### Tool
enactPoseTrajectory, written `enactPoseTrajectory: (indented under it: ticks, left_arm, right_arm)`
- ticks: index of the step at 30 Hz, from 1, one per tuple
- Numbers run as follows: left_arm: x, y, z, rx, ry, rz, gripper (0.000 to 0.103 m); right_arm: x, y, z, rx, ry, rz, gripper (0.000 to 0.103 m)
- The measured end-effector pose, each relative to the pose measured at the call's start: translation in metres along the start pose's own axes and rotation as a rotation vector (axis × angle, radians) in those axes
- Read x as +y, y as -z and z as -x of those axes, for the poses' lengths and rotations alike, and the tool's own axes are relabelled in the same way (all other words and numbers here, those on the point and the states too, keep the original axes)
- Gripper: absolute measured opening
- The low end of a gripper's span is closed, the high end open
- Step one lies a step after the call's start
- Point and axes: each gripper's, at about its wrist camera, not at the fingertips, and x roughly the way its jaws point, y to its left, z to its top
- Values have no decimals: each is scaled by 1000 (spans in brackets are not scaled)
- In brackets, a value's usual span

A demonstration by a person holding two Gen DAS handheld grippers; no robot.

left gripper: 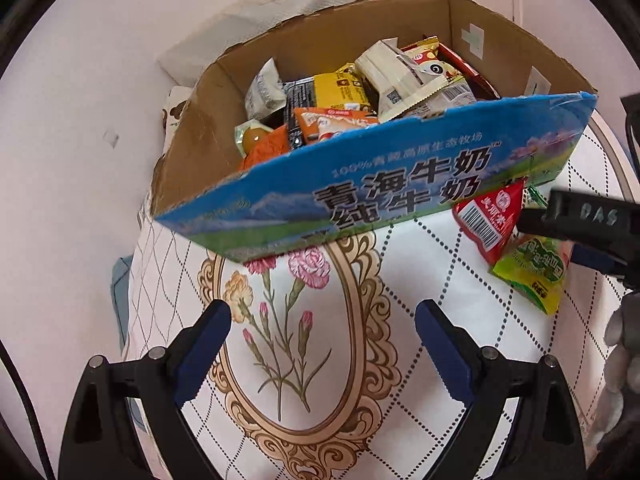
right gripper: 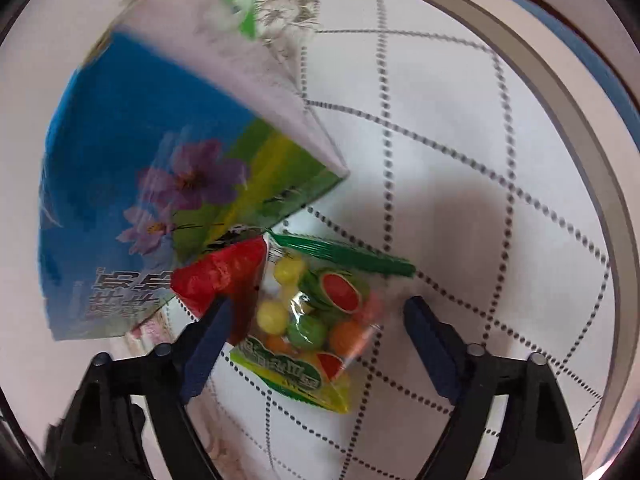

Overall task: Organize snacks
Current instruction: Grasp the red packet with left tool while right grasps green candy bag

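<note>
A blue milk carton box (left gripper: 380, 184) with its top cut open stands on the round table and holds several snack packets (left gripper: 360, 92). A red triangular packet (left gripper: 492, 220) and a green fruit-candy bag (left gripper: 532, 272) lie on the cloth by the box's right corner. My left gripper (left gripper: 324, 320) is open and empty, in front of the box. My right gripper (right gripper: 316, 312) is open and straddles the candy bag (right gripper: 316, 320), with the red packet (right gripper: 220, 276) at its left finger. The right gripper shows in the left wrist view (left gripper: 568, 224), over the two packets.
A white cloth with a dotted diamond grid and a flower medallion (left gripper: 296, 336) covers the table. The table's rim (right gripper: 592, 168) curves close on the right. A white box (left gripper: 240, 40) sits behind the carton. The box corner (right gripper: 280, 184) is just ahead of my right gripper.
</note>
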Motion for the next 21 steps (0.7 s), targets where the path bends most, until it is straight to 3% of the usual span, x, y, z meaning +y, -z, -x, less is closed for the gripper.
enactPoseTrajectory:
  ticks: [4, 8, 12, 18, 19, 21]
  left_arm:
    - [-13, -10, -5, -1, 8, -55, 94]
    - [-35, -24, -12, 13, 67, -118, 94]
    - [-62, -41, -21, 35, 139, -153, 94]
    - [-83, -63, -53, 181, 318, -28, 92]
    - [-84, -64, -56, 187, 329, -9, 87]
    - [-87, -67, -64, 196, 321, 19, 41]
  right_arm:
    - [-3, 7, 8, 12, 39, 107, 61]
    - [-24, 18, 24, 9, 108, 174, 61]
    - [-58, 28, 39, 8, 126, 148, 61]
    - [-95, 47, 53, -5, 117, 95, 61]
    - [-99, 48, 54, -5, 117, 94, 61]
    - [-105, 48, 56, -2, 124, 107, 61]
